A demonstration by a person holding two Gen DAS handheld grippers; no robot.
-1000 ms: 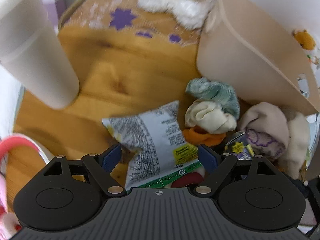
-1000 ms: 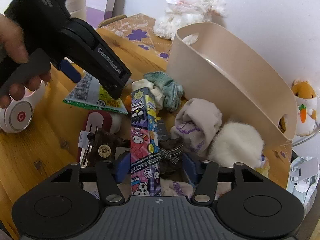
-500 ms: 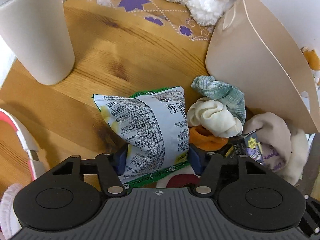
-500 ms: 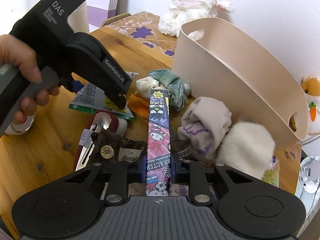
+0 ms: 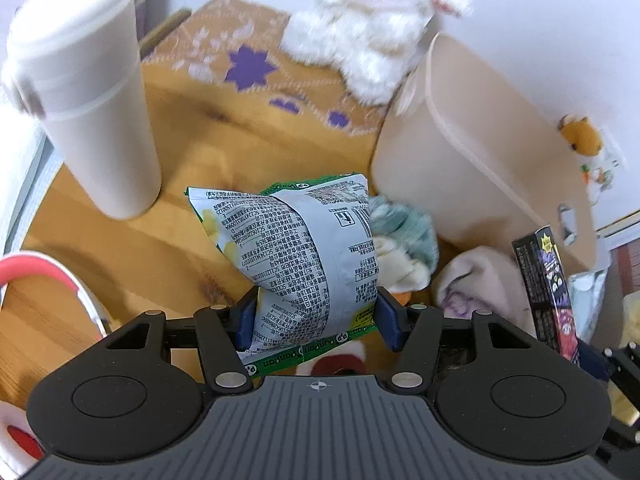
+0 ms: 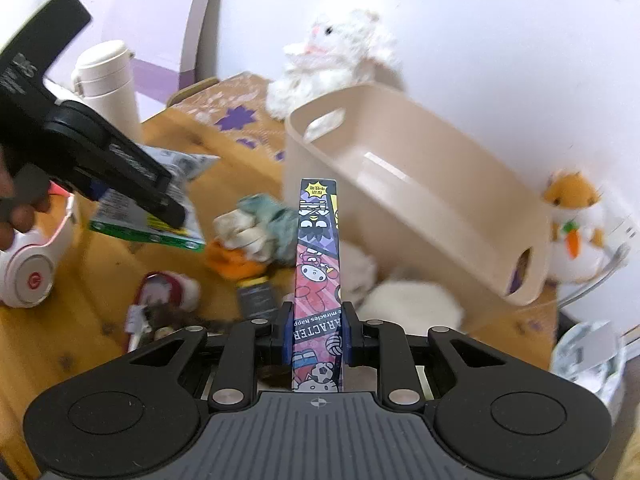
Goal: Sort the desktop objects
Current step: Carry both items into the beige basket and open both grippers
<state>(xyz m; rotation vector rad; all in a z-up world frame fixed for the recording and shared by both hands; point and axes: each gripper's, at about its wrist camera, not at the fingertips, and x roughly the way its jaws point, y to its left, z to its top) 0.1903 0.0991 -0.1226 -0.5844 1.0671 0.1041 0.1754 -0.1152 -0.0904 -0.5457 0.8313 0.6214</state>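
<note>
Both lifted for sorting beside the beige basket [image 6: 420, 200]: left hand-held gripper [image 5: 316, 316] clamps the snack bag [image 5: 304, 256], right hand-held gripper [image 6: 316, 332] pinches the cartoon box [image 6: 318, 272].

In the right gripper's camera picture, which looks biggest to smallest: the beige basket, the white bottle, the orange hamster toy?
1. Beige basket, clearly the largest.
2. White bottle and orange hamster toy look about alike; both stand far back, so ranking them is unsure.
</note>
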